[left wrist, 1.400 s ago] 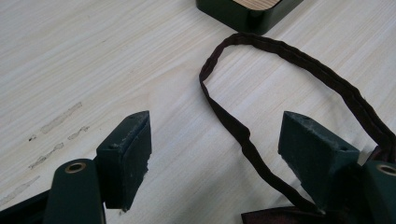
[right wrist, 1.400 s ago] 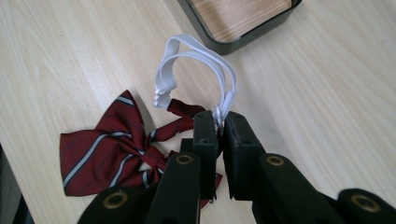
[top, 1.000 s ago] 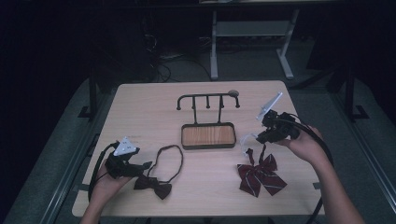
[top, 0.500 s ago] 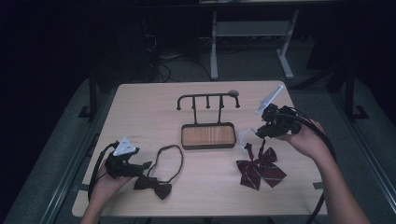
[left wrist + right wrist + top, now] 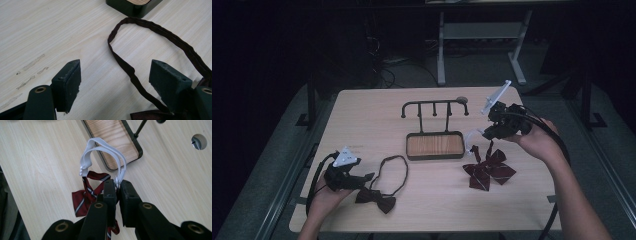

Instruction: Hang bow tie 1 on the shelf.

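Note:
My right gripper (image 5: 117, 185) is shut on the white elastic strap (image 5: 105, 150) of a red striped bow tie (image 5: 86, 196), which dangles under the jaws. From the high view that gripper (image 5: 486, 134) is held over the table's right side, just right of the rack, with the red bow tie (image 5: 488, 169) trailing down to the tabletop. At the front left, my left gripper (image 5: 364, 177) is open beside a black bow tie (image 5: 376, 198). Its dark strap loop (image 5: 130, 70) lies on the wood between the open jaws of the left gripper (image 5: 116, 72), untouched by the pads.
A black hook rack (image 5: 434, 106) on a wood-inlaid tray base (image 5: 434, 145) stands mid-table; the base (image 5: 110, 135) is just beyond the white strap. A round cable hole (image 5: 199, 141) sits in the tabletop. Bare wood lies along the far left and the front centre.
My right gripper has risen with the white strap, pulling the red bow tie up and a little farther from the front edge. The left gripper and black bow tie have stayed put.

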